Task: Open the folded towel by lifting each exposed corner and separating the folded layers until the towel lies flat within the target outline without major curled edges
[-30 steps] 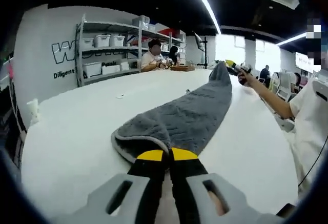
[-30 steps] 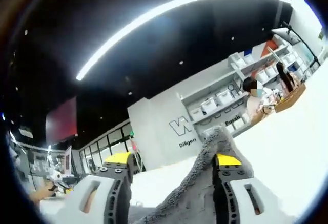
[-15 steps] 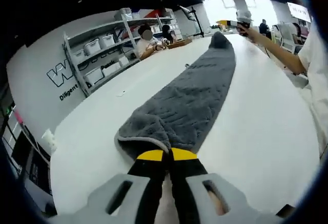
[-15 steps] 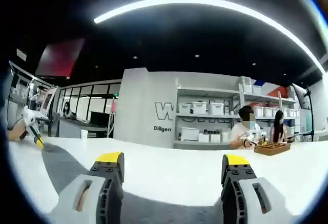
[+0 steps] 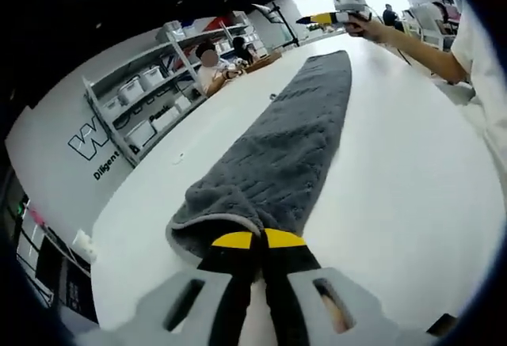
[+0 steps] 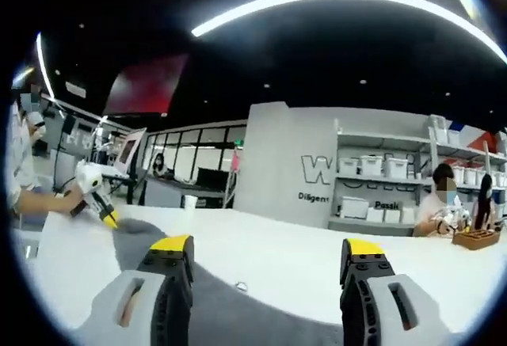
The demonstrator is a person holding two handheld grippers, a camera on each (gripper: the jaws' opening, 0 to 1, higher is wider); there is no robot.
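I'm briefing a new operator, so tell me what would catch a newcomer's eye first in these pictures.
The long grey towel stretches as a narrow strip across the white table, its near end clamped in the shut left gripper. At the far end the right gripper hangs above the table in a hand; in its own view its jaws stand open. Behind the table, shelves of white bins line a wall.

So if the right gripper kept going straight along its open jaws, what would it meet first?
Probably nothing soon: the right gripper points out over the gray towel and white table. Beyond that are the distant wall and shelves, though depth is unclear.
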